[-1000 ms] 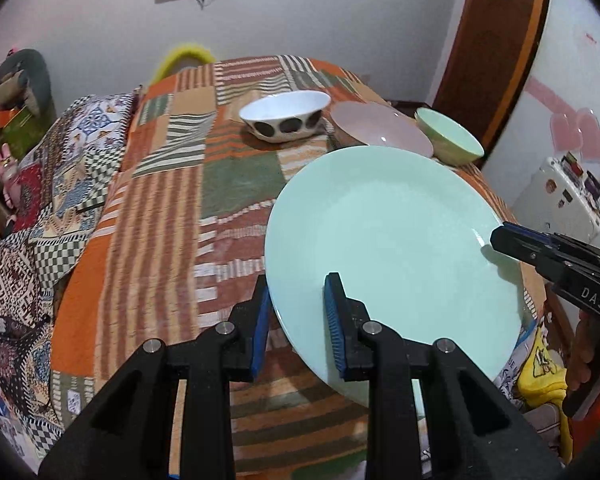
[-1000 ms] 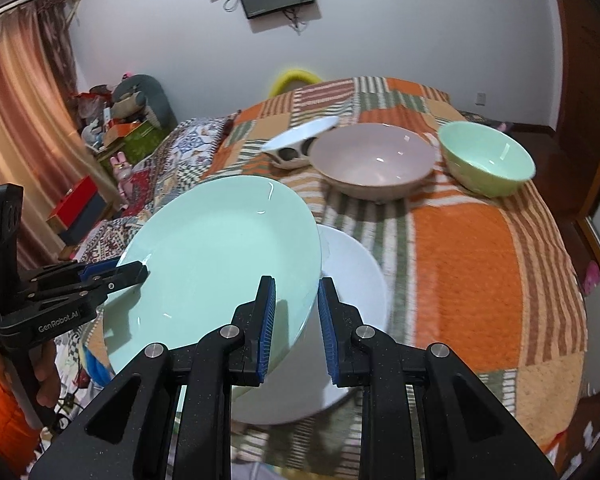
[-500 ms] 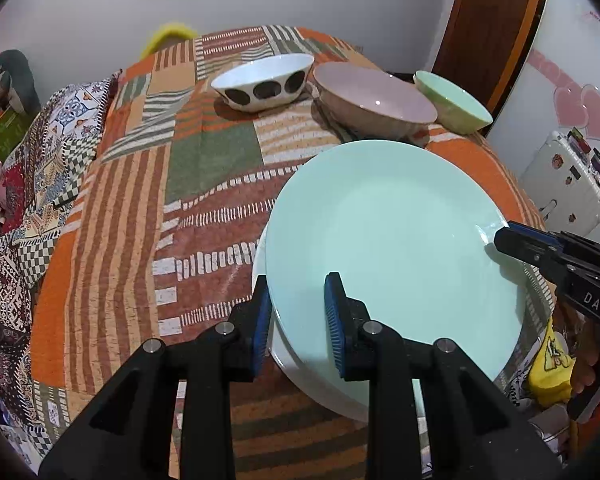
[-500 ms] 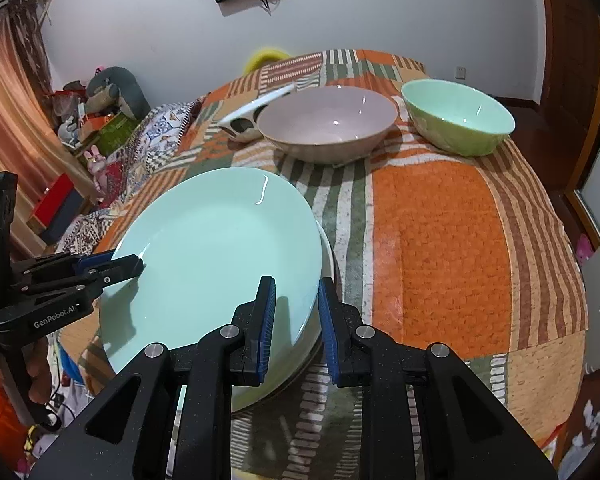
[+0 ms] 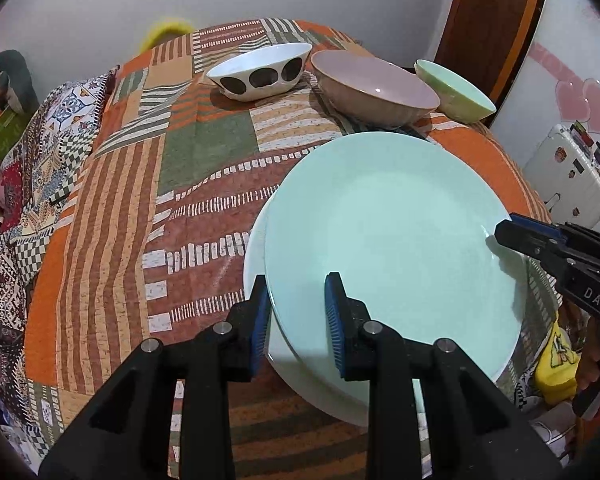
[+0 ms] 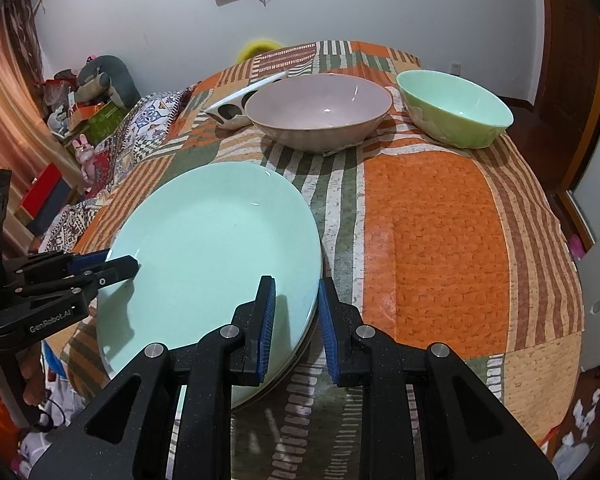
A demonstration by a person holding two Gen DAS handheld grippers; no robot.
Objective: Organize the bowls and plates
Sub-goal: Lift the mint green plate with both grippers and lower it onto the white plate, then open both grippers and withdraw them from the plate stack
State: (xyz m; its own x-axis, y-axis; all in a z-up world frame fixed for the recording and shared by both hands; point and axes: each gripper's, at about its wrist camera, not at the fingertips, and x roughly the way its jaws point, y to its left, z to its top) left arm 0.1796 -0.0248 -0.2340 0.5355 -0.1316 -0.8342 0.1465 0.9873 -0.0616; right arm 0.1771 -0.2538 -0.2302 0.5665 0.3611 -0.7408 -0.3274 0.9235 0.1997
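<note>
A mint green plate (image 5: 388,240) lies on top of a white plate (image 5: 256,248) at the near edge of the patchwork table; it also shows in the right wrist view (image 6: 208,248). My left gripper (image 5: 296,320) straddles the green plate's near rim, its jaws a little wider than the rim. My right gripper (image 6: 296,320) straddles the opposite rim the same way and shows in the left wrist view (image 5: 512,230). At the back stand a white bowl with dark spots (image 5: 260,72), a pink bowl (image 6: 320,108) and a green bowl (image 6: 456,108).
The patchwork cloth (image 6: 428,220) covers the table, which drops off at its edges. A white appliance (image 5: 572,176) stands to the right of the table, and clutter and soft toys (image 6: 100,80) to the left. A brown door (image 5: 496,20) is at the back.
The green plate has come down from a tilted, lifted pose onto the white plate. Both grippers' jaws have widened slightly around its rim.
</note>
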